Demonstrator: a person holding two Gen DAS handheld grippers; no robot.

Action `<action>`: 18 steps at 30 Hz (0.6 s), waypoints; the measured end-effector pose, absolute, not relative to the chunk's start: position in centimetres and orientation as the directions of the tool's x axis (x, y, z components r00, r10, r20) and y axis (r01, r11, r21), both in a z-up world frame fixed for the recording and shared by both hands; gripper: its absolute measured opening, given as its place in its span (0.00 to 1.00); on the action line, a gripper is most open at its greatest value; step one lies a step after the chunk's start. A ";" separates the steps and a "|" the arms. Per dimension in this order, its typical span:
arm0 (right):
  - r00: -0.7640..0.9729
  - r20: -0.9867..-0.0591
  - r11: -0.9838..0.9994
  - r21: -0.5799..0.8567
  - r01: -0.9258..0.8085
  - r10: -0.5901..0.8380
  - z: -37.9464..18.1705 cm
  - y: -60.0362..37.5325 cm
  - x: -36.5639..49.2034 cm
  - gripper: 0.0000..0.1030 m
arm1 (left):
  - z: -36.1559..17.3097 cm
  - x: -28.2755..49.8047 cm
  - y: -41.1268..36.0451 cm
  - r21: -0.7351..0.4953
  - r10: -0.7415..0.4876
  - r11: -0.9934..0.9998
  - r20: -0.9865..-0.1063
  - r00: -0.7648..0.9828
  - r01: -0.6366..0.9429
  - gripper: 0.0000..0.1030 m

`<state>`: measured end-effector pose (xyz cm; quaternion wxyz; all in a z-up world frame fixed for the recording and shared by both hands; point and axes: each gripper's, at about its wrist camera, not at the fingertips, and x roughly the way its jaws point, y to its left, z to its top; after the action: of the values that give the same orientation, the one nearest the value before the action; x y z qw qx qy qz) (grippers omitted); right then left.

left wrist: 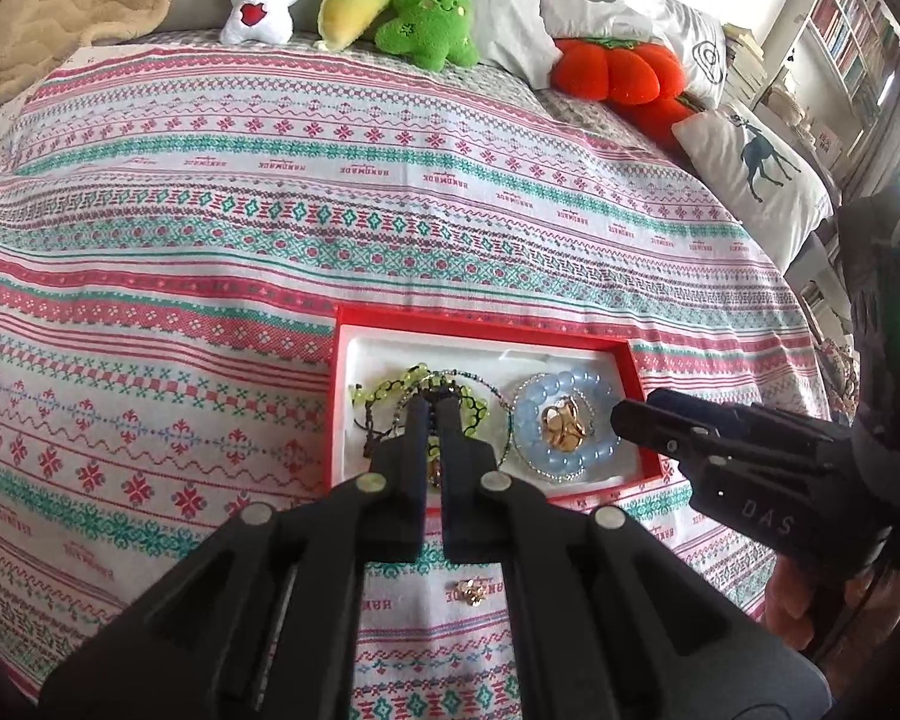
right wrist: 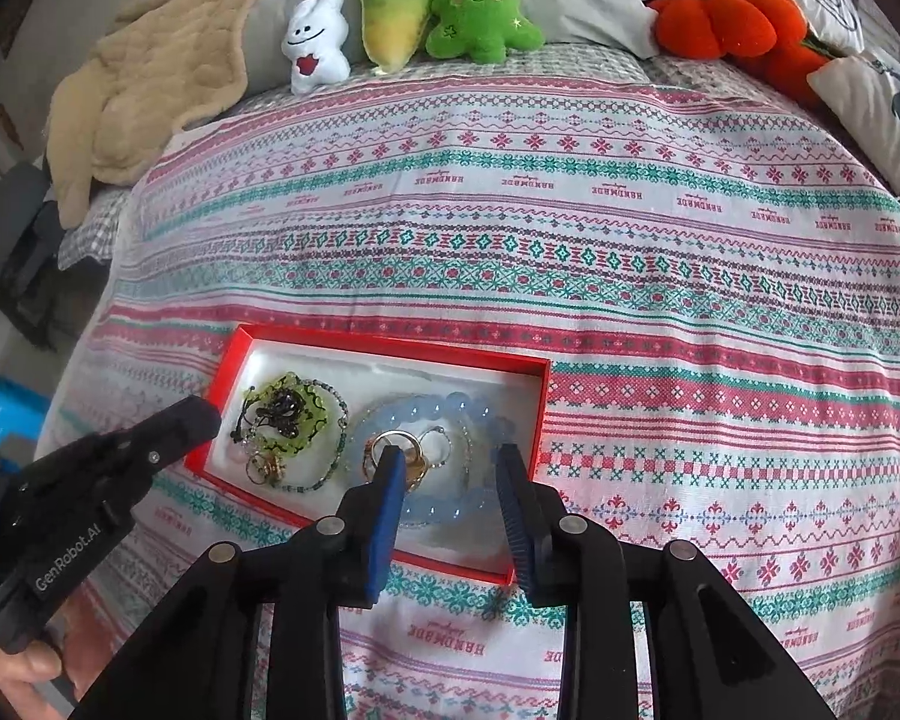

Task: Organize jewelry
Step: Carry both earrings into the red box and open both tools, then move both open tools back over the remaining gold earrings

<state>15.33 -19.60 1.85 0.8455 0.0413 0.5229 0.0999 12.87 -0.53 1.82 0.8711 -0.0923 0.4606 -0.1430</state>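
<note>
**Most pieces boxed, one gold piece left on the bed**

The red box [right wrist: 234,360] with its white lining lies on the patterned bedspread [right wrist: 630,276], toward the near edge of the bed. Nearly all the jewelry visible is already inside it. In the left half sits a tangle of green beaded bracelet [right wrist: 306,414], dark cord and thin beaded strands, with a small gold piece at its near side. In the right half a pale blue bead bracelet [left wrist: 570,456] makes a ring, and gold rings [left wrist: 561,426] rest in its middle.

One item is still outside: a small gold ornament [left wrist: 470,590] lies on the bedspread just beyond the box's near wall, seen between the arms of the left tool. By my judgement that is the main piece left to put away, and the task is close to done, unless more lies out of view.

The left tongs [left wrist: 431,402] are fully closed, tips together over the green tangle; whether they pinch a strand or merely hover cannot be told. The right tongs [right wrist: 450,468] stand partly open above the blue bracelet and the rings, with nothing gripped between the blue pads [right wrist: 390,510]. They look to have just let go there, though that is a guess.
</note>
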 end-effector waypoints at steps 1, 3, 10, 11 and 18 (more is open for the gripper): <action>0.437 -0.874 0.977 0.174 -0.127 0.212 2.0 -19.6 15.2 0.36 | 1.9 12.7 -0.6 -0.277 -0.321 0.947 -0.779 0.538 0.164 0.05; 0.441 -0.873 0.977 0.173 -0.121 0.209 2.2 -19.7 15.0 0.40 | 1.8 12.4 -0.7 -0.257 -0.303 0.953 -0.788 0.537 0.161 0.16; 0.422 -0.870 0.965 0.205 -0.162 0.256 3.1 -18.7 13.6 0.43 | 2.4 10.8 -0.2 -0.233 -0.270 0.963 -0.806 0.527 0.137 0.34; 0.419 -0.869 0.962 0.209 -0.174 0.265 3.3 -18.4 13.3 0.45 | 2.5 10.5 -0.3 -0.223 -0.262 0.965 -0.810 0.525 0.139 0.34; 0.412 -0.862 0.951 0.223 -0.213 0.294 4.2 -17.7 11.6 0.52 | 2.9 7.4 -0.6 -0.157 -0.200 0.979 -0.831 0.519 0.127 0.55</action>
<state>11.57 -17.67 4.16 0.8394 0.0390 0.5207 0.1509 7.35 -0.57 2.93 0.8706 -0.0384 0.4814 -0.0939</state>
